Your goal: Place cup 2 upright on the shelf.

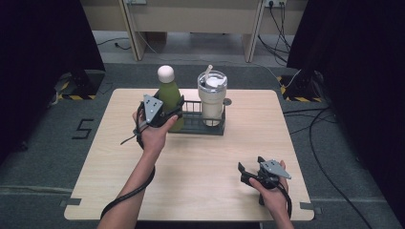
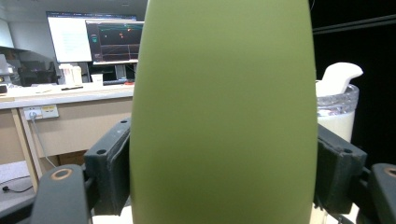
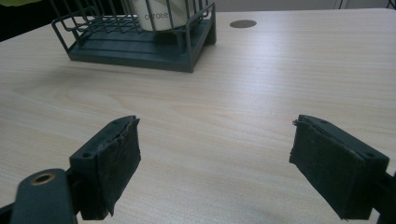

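A green bottle [image 1: 170, 97] with a white round cap stands upright at the left end of a dark wire rack [image 1: 196, 125]. My left gripper [image 1: 165, 116] is shut on the bottle's body; in the left gripper view the bottle [image 2: 224, 116] sits between both pads [image 2: 109, 172]. Whether its base rests in the rack or hangs just above it, I cannot tell. A cream tumbler [image 1: 212, 101] with a clear lid and straw stands in the rack's right end. My right gripper [image 1: 249, 171] rests open near the table's front right, nothing between its jaws [image 3: 215, 163].
The light wooden table [image 1: 200, 191] has a small round grommet [image 3: 243, 23] behind the rack [image 3: 140, 42]. Black curtains flank the table, and cables lie on the floor at the right. Bare tabletop lies between the rack and my right gripper.
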Demonstrator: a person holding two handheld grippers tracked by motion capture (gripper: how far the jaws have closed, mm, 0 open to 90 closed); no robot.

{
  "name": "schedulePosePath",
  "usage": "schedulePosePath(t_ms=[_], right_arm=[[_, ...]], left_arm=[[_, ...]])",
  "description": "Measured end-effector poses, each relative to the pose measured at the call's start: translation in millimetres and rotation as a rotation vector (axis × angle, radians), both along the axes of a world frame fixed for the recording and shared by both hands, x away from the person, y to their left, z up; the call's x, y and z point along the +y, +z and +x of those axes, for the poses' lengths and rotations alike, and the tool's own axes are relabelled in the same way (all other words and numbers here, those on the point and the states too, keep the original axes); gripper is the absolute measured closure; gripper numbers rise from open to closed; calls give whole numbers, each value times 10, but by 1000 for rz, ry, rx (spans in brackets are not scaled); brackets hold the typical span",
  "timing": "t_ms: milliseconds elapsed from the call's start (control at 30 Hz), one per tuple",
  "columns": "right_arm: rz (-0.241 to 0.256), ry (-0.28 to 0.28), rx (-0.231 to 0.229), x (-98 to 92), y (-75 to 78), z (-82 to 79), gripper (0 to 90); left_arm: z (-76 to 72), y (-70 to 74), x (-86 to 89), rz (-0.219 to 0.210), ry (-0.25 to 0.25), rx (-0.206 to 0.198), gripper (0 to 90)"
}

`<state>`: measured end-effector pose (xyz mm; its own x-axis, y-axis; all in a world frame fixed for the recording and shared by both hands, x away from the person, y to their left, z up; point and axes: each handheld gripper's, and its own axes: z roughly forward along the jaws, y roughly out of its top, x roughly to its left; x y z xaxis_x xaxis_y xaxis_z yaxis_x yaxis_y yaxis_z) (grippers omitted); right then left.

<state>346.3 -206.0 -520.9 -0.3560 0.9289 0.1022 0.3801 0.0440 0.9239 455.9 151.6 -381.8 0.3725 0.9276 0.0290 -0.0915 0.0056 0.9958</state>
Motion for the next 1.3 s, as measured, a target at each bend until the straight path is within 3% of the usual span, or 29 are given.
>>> schedulePosePath(t_ms=[1300], right_arm=[[12, 1, 1, -9, -1, 2, 154]], left_arm=[[363, 183, -100, -13, 0, -10, 216]])
